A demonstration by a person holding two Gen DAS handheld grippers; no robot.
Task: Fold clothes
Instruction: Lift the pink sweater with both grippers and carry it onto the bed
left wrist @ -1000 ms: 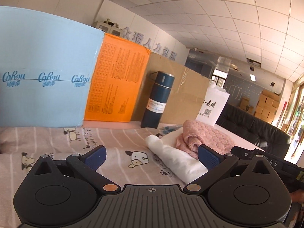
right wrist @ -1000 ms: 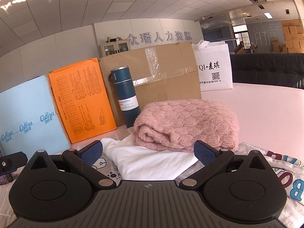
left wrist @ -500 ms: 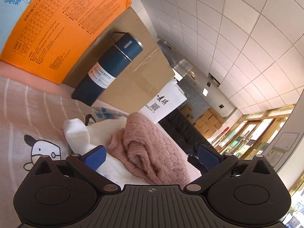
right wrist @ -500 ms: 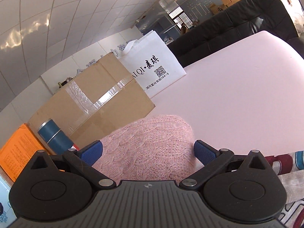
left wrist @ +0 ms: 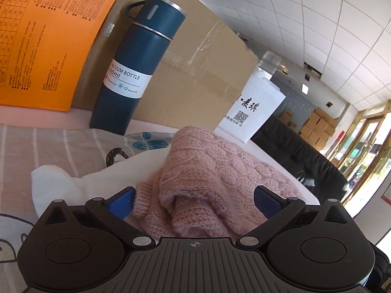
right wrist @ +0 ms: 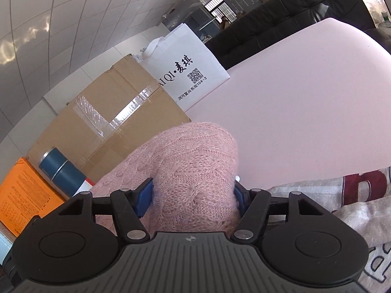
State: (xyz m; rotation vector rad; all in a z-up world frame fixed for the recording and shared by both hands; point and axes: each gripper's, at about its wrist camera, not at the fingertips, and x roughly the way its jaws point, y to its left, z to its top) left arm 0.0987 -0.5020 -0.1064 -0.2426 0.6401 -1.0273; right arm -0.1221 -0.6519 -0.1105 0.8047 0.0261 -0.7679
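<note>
"VACUUM BOTTLE 500ml" on blue flask [left wrist: 136, 66], "104-3" on white bag [right wrist: 188, 73]

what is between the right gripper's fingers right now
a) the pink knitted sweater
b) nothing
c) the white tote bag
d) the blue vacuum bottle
a: in the right wrist view the right gripper has just been closing, and its blue pads press on both sides of a bunched fold of the pink knitted sweater; the blue vacuum bottle and the white tote bag stand further back, untouched.
</note>
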